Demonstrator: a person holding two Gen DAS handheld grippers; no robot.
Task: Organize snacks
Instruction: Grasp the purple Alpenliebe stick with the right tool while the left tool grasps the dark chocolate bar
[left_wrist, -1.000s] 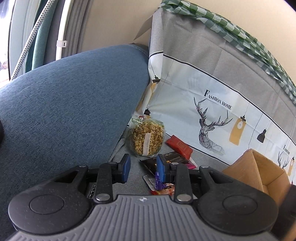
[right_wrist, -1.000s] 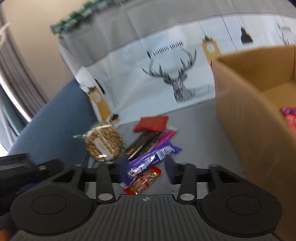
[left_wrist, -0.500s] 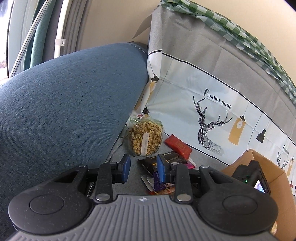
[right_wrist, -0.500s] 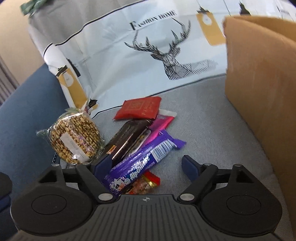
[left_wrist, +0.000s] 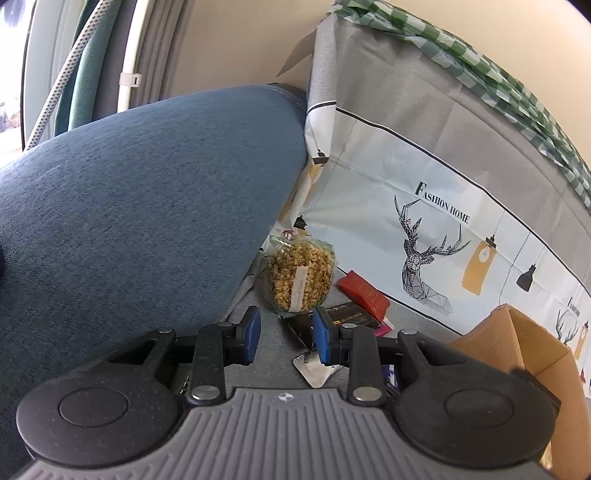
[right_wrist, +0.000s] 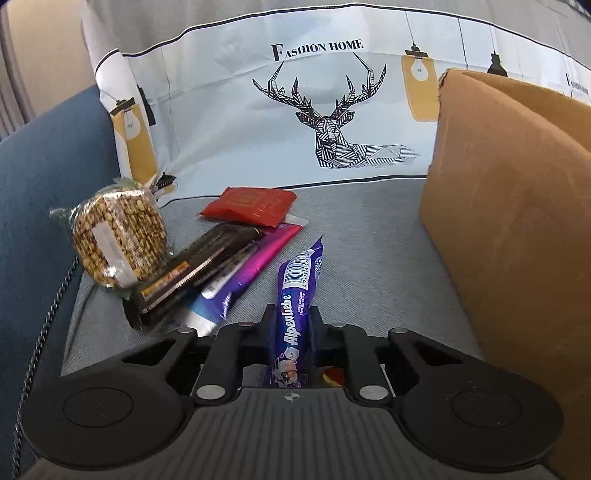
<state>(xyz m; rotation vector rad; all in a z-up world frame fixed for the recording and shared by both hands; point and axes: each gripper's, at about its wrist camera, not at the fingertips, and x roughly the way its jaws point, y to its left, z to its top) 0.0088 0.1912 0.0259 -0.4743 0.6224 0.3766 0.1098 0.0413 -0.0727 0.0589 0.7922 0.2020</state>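
Observation:
My right gripper (right_wrist: 291, 317) is shut on a purple Alpenliebe candy stick (right_wrist: 297, 295), which points forward over the grey sofa seat (right_wrist: 369, 236). To its left lies a pile: a clear bag of puffed grain (right_wrist: 118, 236), a black bar (right_wrist: 192, 273), a pink wrapper (right_wrist: 255, 258) and a red packet (right_wrist: 251, 205). The cardboard box (right_wrist: 517, 206) stands at the right. My left gripper (left_wrist: 286, 336) is open and empty, low over the seat just short of the grain bag (left_wrist: 299, 277), the black bar (left_wrist: 347, 314) and the red packet (left_wrist: 364, 293).
The blue sofa arm (left_wrist: 129, 221) fills the left. A deer-print cover (right_wrist: 325, 110) hangs over the sofa back behind the snacks. The box (left_wrist: 517, 343) sits at the right in the left wrist view. A dark chain (right_wrist: 48, 321) trails along the seat's left edge.
My right gripper has closed on the purple candy stick and lifted it off the pile; the stick now points straight ahead. The left gripper has barely moved.

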